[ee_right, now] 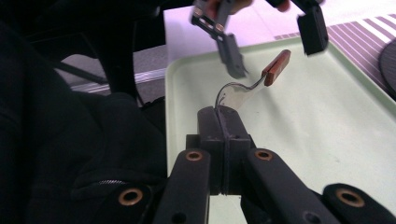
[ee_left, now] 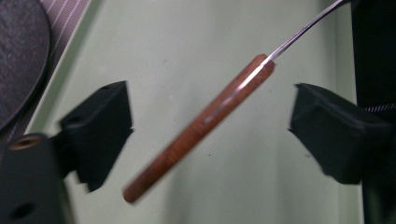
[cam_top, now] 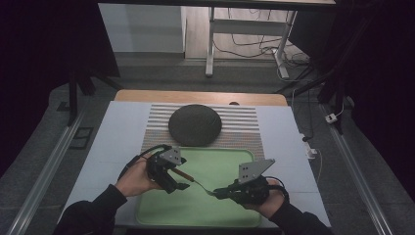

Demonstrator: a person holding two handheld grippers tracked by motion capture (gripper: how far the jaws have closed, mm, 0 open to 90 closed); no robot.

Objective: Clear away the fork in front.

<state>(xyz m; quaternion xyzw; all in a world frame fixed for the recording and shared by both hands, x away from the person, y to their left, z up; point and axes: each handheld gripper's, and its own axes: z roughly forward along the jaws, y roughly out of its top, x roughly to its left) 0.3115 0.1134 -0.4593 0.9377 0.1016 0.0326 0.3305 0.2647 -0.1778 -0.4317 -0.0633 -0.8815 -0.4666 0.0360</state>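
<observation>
While the right gripper (cam_top: 221, 192) pinched a fork (ee_right: 233, 95) by its head above the green tray (cam_top: 220, 215), its wooden handle (ee_left: 201, 126) pointed left. The left gripper (cam_top: 177, 177) hovered with jaws spread around that handle, not touching.

Dim rm — grey floor (cam_top: 44, 161), white desk legs (cam_top: 210, 49)

The fork (cam_top: 195, 182) has a brown wooden handle and a thin curved metal neck. It is lifted above the green tray (cam_top: 220, 215). Its metal head is pinched between the closed jaws of the right gripper (cam_top: 219, 193). Its handle lies between the spread jaws of the left gripper (cam_top: 182, 179), touching neither.
</observation>
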